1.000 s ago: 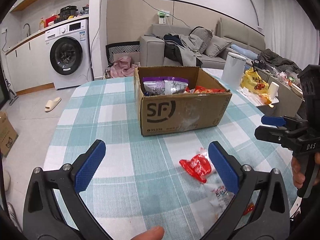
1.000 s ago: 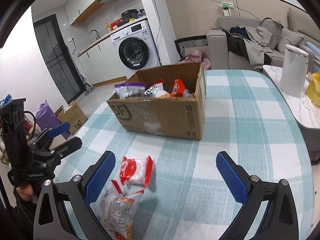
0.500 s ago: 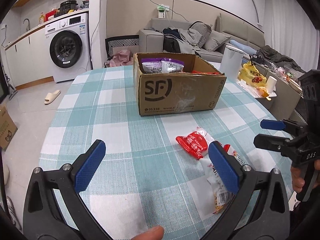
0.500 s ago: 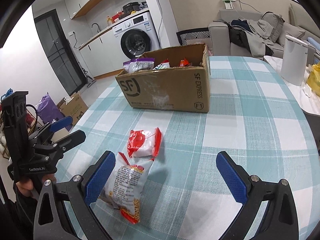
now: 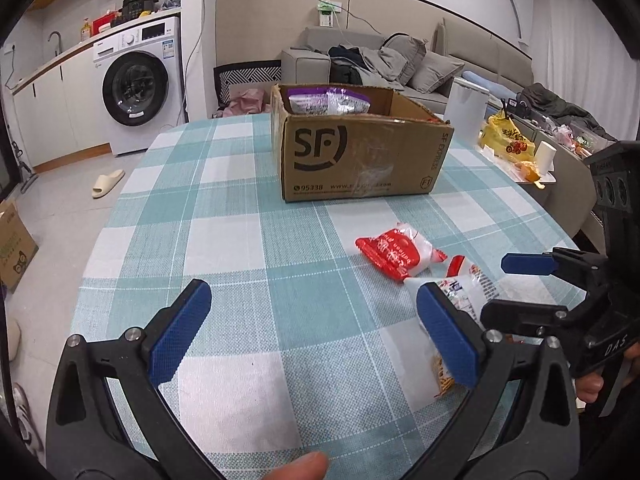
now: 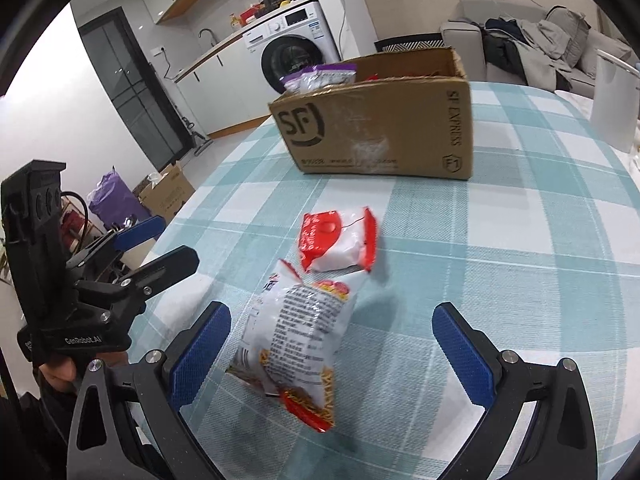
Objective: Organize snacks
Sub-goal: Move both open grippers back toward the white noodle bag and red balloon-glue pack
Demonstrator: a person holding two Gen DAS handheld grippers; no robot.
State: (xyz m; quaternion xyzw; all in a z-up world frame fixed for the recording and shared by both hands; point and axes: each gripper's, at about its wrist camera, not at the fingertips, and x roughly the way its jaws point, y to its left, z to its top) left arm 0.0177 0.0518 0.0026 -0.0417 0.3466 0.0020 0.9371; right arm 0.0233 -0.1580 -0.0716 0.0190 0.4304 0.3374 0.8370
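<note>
An open cardboard SF box stands on the checked tablecloth and holds a purple snack bag and other packets; it also shows in the right wrist view. Two loose packets lie in front of it: a red-and-white one and a larger white printed one. My left gripper is open and empty above the table, left of the packets. My right gripper is open, low over the white packet, which lies between its fingers.
A white kettle stands at the table's right side, beside a yellow bag and a side counter. A washing machine, sofa and cardboard box on the floor surround the table. The table edge curves near on the left.
Both grippers have drawn back from the box and dropped lower toward the table. The two loose packets now lie closer, and the white packet sits between my right fingers.
</note>
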